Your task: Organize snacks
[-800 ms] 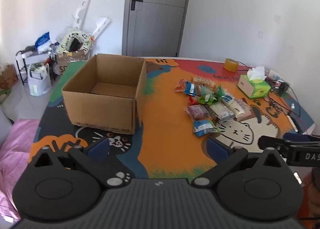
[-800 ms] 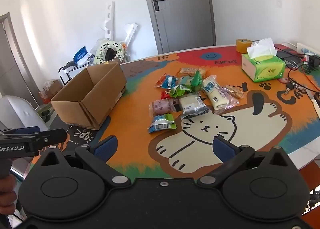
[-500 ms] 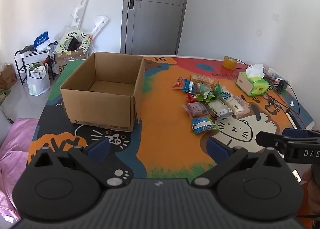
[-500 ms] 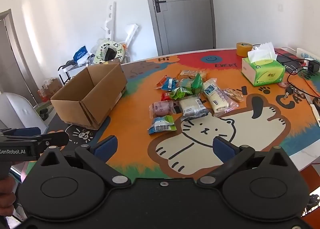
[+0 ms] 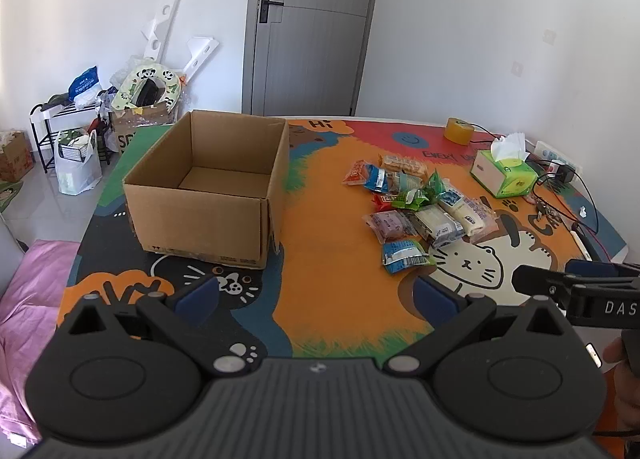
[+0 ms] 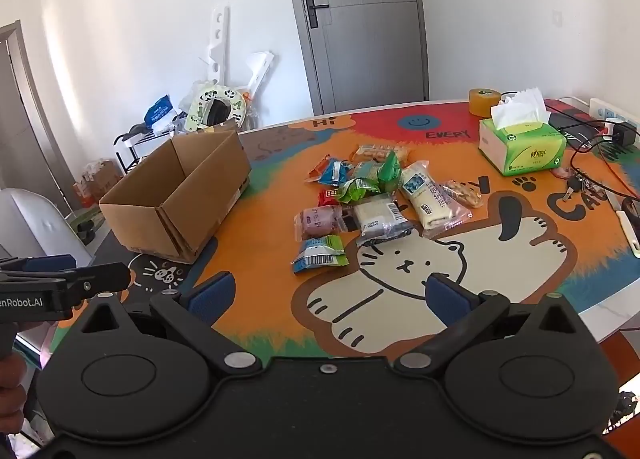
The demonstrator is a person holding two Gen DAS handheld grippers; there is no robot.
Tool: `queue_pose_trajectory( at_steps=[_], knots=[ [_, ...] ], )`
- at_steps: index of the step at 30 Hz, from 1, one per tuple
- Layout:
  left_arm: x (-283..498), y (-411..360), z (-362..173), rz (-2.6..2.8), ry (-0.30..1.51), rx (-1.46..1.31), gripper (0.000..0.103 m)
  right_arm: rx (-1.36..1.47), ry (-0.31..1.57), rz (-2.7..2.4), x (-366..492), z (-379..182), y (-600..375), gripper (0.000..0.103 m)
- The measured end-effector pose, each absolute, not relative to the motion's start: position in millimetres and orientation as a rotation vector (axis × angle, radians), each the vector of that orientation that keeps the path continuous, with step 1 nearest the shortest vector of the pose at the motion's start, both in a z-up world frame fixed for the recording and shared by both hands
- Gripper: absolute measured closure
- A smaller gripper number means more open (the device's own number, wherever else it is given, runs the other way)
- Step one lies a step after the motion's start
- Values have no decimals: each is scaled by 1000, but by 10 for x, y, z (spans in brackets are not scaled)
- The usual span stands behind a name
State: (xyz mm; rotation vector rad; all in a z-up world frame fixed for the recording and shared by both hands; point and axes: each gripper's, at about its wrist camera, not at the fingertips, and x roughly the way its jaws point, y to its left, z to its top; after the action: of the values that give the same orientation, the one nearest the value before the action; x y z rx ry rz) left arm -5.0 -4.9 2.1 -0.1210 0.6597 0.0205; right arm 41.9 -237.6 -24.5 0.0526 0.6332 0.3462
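Left gripper (image 5: 316, 293): we hold it above the near edge of the table, its blue-padded fingers spread wide with nothing between them.
Right gripper (image 6: 328, 297): we hold it the same way, fingers apart and empty, over the cat drawing on the mat (image 6: 256, 243).
Snacks (image 6: 366, 195): we see a loose cluster of wrapped packets lying on the orange part of the mat, well ahead of both grippers.
Nearest packet (image 6: 320, 255): a blue-and-green one sits at the near edge of the cluster.
Cardboard box (image 5: 212, 187): we see it open-topped to the left of the snacks, apart from them.
Tissue box (image 6: 522, 149): green, to the right, beyond the snacks.
Tape roll (image 6: 483, 102): near the far table edge.
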Motion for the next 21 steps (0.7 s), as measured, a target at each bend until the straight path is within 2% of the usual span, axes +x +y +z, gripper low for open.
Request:
queue_pose_trajectory(
  at_steps=[21],
  knots=[
    [-93, -39, 107, 16, 642, -123, 0, 36, 620, 349, 400, -193, -2352, 0]
  ],
)
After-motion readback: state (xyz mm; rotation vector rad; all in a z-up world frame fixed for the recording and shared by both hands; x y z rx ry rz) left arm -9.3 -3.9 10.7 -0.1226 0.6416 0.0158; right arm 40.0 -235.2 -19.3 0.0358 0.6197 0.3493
